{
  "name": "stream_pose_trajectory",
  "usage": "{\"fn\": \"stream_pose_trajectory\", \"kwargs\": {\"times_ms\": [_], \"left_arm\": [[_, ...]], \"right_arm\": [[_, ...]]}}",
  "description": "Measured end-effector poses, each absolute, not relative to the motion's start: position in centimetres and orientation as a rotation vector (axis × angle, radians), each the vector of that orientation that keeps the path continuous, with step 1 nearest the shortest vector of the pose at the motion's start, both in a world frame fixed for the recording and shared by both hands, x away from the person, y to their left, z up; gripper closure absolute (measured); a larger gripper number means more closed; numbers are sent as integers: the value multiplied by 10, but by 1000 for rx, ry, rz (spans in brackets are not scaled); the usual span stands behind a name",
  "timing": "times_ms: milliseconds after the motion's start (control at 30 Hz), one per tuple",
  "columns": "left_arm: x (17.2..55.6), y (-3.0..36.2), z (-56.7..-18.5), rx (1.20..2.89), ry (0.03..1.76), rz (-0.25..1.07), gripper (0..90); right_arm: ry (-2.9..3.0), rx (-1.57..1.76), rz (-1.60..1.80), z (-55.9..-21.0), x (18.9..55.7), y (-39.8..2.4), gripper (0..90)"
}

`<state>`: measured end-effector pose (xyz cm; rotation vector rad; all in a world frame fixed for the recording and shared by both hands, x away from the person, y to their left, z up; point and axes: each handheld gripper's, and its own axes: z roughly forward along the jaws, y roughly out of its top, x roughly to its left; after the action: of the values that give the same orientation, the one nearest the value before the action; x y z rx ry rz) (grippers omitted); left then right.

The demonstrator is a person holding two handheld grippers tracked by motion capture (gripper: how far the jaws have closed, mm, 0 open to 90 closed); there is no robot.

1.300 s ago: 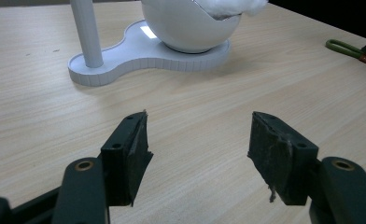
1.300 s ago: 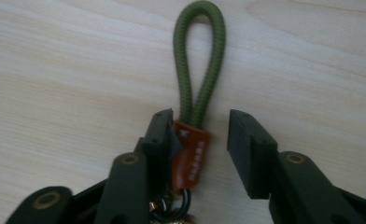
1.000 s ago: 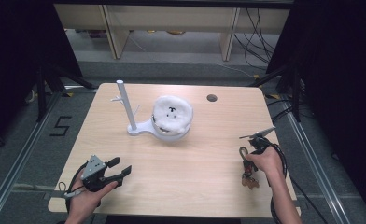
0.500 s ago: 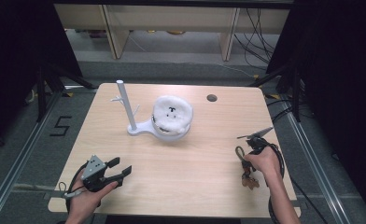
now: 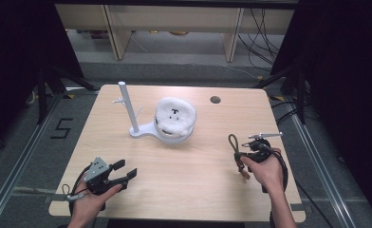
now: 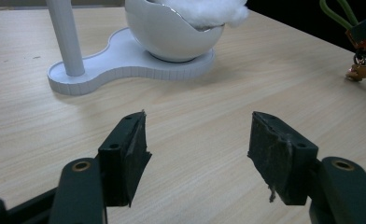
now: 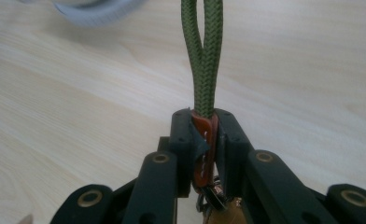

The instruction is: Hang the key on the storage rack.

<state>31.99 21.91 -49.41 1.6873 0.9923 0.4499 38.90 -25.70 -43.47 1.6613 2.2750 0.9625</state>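
- left gripper (image 5: 127, 174) at near-left of the light wooden table (image 5: 193, 190); jaws wide apart, nothing between them; pads (image 6: 133, 149) hang over bare wood
- white plastic stand with an upright post and side pegs (image 5: 127, 111) mid-table; white egg-shaped bowl stuffed with white fluff (image 5: 174, 118) sits on its base, just beside the post
- right gripper (image 5: 243, 153) at near-right, jaws just closed tight on the orange clip (image 7: 204, 140) of a keyring with an olive-green braided cord loop (image 5: 233, 145); loop sticks out beyond the jaws, brass-coloured charm (image 5: 245, 174) dangles below; keyring well apart from the stand
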Motion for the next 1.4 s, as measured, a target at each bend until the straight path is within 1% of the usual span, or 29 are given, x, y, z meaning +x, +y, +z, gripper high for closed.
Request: {"fn": "stream_pose_trajectory", "kwargs": {"times_ms": [67,100,333,500,600,667,867,1233,1400], "left_arm": [[320,218,-492,1688,994,454,361],[320,218,-491,1690,991,453,361],[324,206,-482,1688,925,430,375],[327,197,-475,1698,877,419,405],[330,189,-469,1704,855,378,423],[331,185,-466,1705,837,356,436],[337,173,-454,1697,792,316,484],[352,159,-436,1683,738,287,581],[362,152,-429,1648,723,235,615]], "right_arm": [[2270,1602,1048,-432,384,-251,795],[2247,1494,1124,-433,383,-249,796],[2193,1386,1302,-428,373,-228,796],[2171,1268,1385,-429,372,-212,795],[2154,1240,1444,-428,370,-201,795],[2150,1160,1466,-428,372,-197,795],[2163,1065,1504,-427,373,-179,795],[2156,996,1575,-431,373,-154,795],[2170,973,1620,-434,372,-143,795]]}}
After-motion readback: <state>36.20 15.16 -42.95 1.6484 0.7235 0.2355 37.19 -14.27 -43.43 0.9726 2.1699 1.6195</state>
